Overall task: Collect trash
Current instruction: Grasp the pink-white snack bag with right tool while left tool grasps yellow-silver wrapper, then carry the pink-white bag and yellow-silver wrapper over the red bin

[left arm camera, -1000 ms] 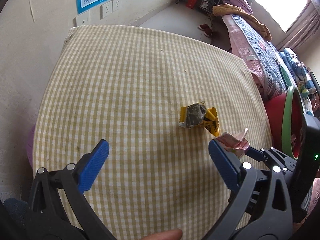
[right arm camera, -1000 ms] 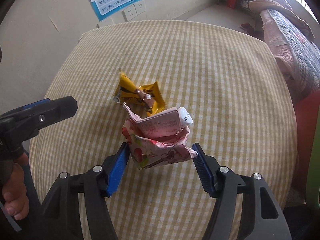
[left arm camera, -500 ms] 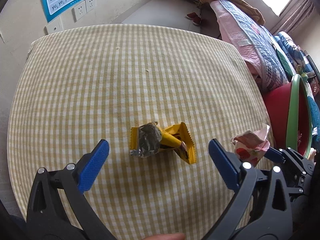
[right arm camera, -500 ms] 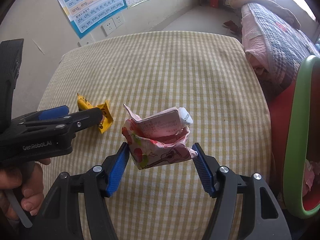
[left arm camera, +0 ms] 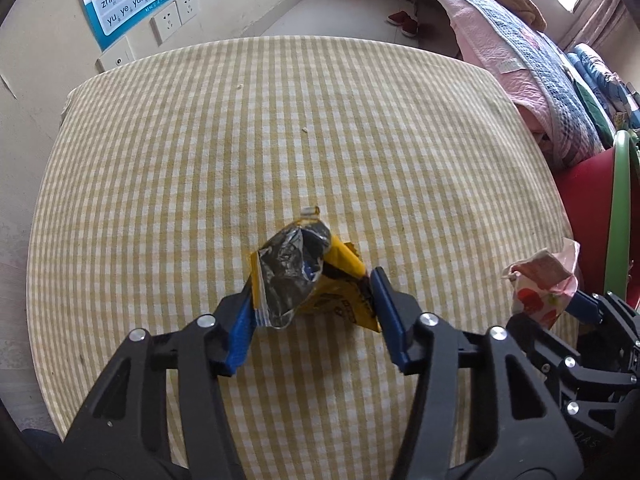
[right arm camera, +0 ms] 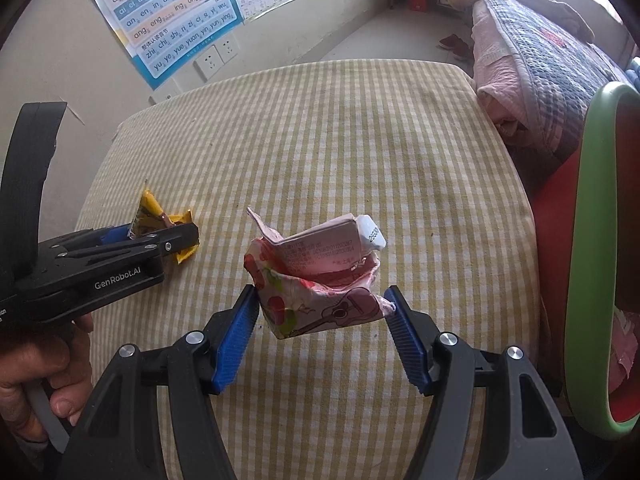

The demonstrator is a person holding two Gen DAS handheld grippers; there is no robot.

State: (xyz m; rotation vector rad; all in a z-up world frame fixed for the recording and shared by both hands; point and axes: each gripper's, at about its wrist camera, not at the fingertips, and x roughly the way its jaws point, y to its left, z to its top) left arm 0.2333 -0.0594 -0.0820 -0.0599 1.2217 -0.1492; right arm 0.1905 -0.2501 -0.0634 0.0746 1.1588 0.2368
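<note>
A crumpled yellow snack wrapper (left arm camera: 338,280) with a silver inside lies on the checked tablecloth (left arm camera: 280,128). My left gripper (left arm camera: 312,286) points down over it. Its jaws are closing, with the wrapper between them and both blue pads against its sides, so it buckles upward. In the right wrist view the same wrapper (right arm camera: 150,212) pokes out past the left gripper (right arm camera: 182,238), which a hand (right arm camera: 36,364) holds. My right gripper (right arm camera: 322,300) is shut on a squashed pink drink carton (right arm camera: 320,276), held above the cloth. That carton (left arm camera: 540,292) shows at the right of the left wrist view.
A red bin with a green rim (right arm camera: 588,240) stands just off the table's right edge. Behind it is a bed with pink and blue quilts (left arm camera: 520,52). The wall with a poster and sockets (left arm camera: 172,20) runs along the table's far left side.
My left gripper came over the yellow wrapper, dropped towards it and its jaws narrowed onto it. The right gripper carried the pink carton to the right, bringing the bin into view.
</note>
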